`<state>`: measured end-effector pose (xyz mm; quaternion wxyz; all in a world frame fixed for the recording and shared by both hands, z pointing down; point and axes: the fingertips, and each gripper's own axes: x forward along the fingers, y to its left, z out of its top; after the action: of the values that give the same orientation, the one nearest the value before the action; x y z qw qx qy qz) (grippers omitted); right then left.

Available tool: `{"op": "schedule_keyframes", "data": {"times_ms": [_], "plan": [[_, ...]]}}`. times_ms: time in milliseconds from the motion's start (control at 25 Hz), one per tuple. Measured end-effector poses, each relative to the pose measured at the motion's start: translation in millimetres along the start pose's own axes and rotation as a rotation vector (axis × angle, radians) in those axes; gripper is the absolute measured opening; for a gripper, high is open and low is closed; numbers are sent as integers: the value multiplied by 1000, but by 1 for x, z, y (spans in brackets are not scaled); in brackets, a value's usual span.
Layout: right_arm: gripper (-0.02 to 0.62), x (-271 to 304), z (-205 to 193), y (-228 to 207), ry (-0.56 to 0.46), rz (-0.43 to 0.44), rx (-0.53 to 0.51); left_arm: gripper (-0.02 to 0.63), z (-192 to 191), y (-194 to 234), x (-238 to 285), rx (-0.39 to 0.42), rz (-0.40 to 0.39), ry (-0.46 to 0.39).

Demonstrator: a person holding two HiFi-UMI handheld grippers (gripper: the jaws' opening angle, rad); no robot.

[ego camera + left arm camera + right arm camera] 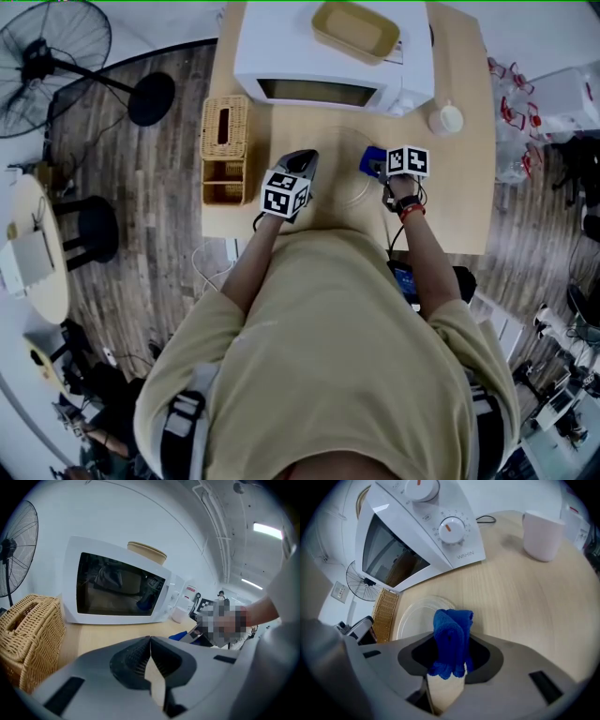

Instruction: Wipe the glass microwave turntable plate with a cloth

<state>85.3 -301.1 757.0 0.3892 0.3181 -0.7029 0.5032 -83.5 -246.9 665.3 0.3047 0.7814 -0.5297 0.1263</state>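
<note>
Right gripper (449, 660) pinched blue cloth (451, 634); left gripper (149, 667) closed, empty. Cloth likely needed pressing flat on glass plate (415, 616), sweeping circles.

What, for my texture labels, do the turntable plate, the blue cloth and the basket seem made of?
The turntable plate looks like clear glossy glass: the grain of the table shows through. The cloth is blue with a fuzzy pile, likely microfibre or terry. The basket is matte tan wicker or rattan, plainly woven.

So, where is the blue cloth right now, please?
In the right gripper view, the blue cloth sits clamped in the right gripper, beside the glass plate, in front of the microwave.
</note>
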Motion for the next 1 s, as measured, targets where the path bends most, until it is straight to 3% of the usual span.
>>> {"op": "schedule_keyframes", "data": {"times_ms": [600,1000], "plan": [[150,-3,-2,0,-42,3,19,20,-5,13,-14,-14,32,-15],[149,13,-15,92,-8,217,-7,20,-10,38,-35,-57,91,-30]]}}
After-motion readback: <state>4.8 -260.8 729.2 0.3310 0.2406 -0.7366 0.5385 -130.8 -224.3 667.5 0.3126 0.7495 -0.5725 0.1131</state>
